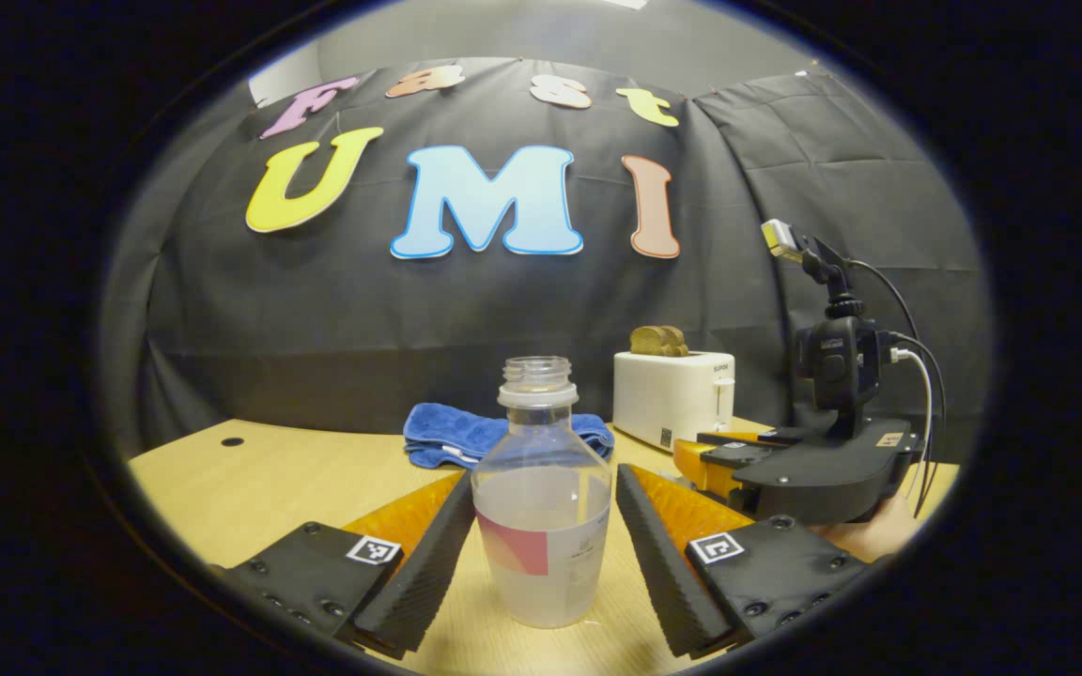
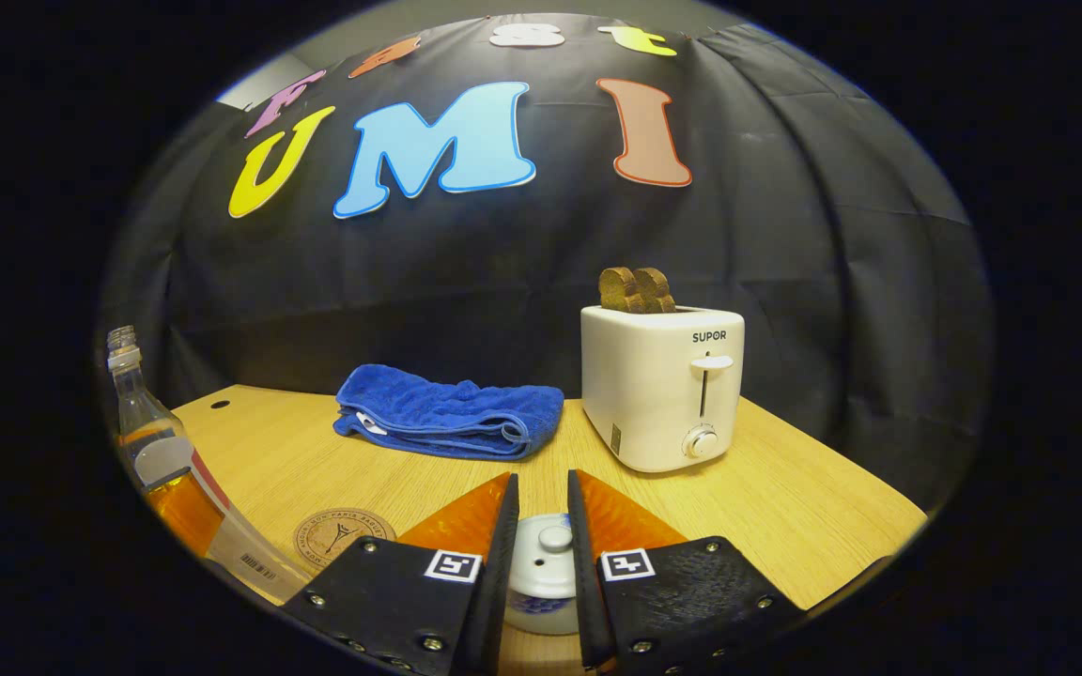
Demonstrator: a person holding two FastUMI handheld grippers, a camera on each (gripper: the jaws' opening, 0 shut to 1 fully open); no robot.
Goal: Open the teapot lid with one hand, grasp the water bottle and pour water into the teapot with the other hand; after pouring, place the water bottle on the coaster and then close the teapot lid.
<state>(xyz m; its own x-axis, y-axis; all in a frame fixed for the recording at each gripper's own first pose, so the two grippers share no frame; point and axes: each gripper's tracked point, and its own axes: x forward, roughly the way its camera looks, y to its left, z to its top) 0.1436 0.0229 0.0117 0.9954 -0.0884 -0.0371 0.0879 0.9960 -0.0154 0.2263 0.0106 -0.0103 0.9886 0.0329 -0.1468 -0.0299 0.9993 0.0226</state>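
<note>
Left gripper (image 1: 541, 554) straddling upright water bottle (image 1: 541, 507), fingers apart

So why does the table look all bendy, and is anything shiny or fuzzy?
Left gripper view: the fisheye lens curves the table; the water bottle is sharp. Right gripper view: the same curving; the toaster is sharp, and the bottle at the edge looks stretched and slanted.

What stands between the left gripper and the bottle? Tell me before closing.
Nothing visible. The bottle stands upright, uncapped, between the open fingers of the left gripper, with a gap on each side.
</note>
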